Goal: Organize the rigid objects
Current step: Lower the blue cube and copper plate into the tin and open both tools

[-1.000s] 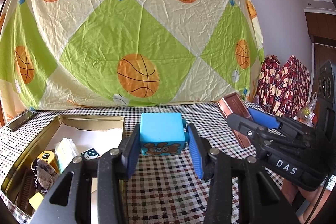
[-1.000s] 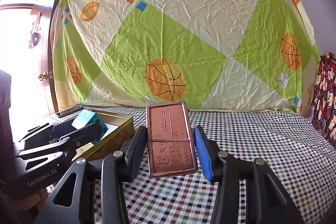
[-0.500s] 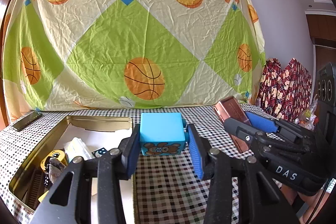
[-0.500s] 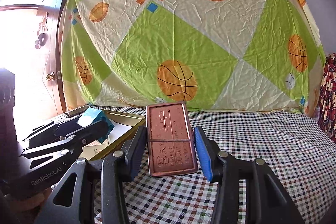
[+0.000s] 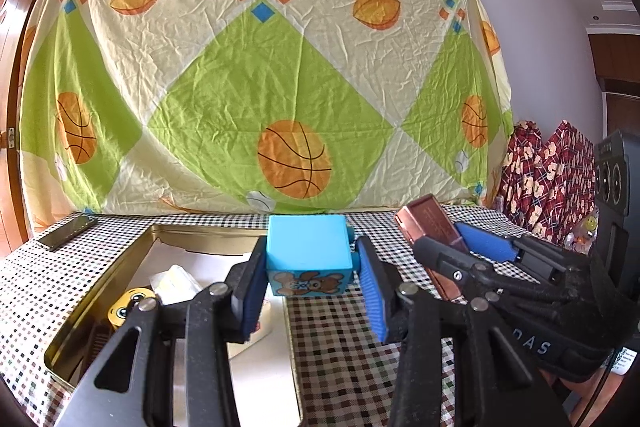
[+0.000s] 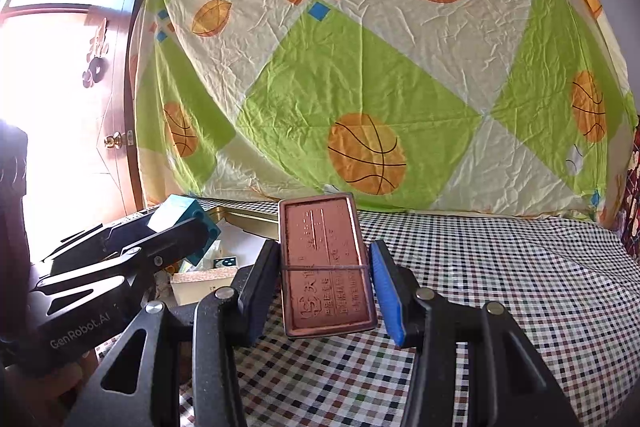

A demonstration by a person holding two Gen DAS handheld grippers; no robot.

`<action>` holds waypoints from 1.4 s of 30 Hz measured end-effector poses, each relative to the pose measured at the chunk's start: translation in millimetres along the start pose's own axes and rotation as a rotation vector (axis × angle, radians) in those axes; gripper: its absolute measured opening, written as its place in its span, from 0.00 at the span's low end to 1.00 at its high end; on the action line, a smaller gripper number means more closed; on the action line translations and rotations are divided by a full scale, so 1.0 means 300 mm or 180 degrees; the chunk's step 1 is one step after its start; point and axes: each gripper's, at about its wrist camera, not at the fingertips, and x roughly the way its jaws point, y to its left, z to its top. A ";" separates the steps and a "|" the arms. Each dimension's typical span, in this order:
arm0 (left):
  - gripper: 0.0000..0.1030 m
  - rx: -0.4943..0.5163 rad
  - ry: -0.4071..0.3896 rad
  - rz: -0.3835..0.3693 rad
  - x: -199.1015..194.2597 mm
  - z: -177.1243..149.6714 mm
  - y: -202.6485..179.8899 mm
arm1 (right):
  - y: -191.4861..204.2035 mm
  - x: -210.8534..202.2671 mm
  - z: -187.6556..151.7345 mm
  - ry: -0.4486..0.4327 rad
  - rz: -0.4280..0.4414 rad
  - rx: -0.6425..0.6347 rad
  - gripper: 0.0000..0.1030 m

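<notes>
Left wrist view shows the left gripper (image 5: 310, 277) clamped on a blue cube (image 5: 308, 253) at the centre of the frame, both pads pressed to its sides; a cartoon bear is printed on the face turned toward the camera. The cube hangs over the right edge of an open gold tin (image 5: 120, 267) that fills the lower left of the frame and holds a yellow toy (image 5: 130, 307) and white packets (image 5: 176, 279). At right of the frame the right gripper (image 5: 452, 247) grasps a copper-coloured flat tin (image 5: 430, 223). A dark phone-like slab (image 5: 66, 233) lies on the checked tablecloth (image 5: 360, 367) at far left.

Right wrist view has the right gripper (image 6: 324, 285) closed on the same copper tin (image 6: 324, 263) at centre, embossed face up, its near end above the checked cloth (image 6: 500, 267). At left of that frame the left gripper (image 6: 176, 227) carries the cube (image 6: 184, 215) above the gold tin (image 6: 248, 215). A basketball-print sheet (image 6: 360, 87) hangs behind the table.
</notes>
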 end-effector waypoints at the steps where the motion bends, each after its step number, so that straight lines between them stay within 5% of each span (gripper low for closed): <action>1: 0.41 0.0001 -0.0005 0.0008 -0.004 0.001 0.005 | 0.007 0.001 0.001 0.0000 0.0013 -0.0009 0.48; 30: 0.41 -0.0081 0.0253 0.0532 -0.027 0.013 0.245 | 0.210 0.094 0.095 0.0039 0.0383 -0.0274 0.48; 42: 0.41 -0.0067 0.0510 0.0651 0.028 0.006 0.342 | 0.276 0.246 0.133 0.0386 0.0524 -0.0209 0.48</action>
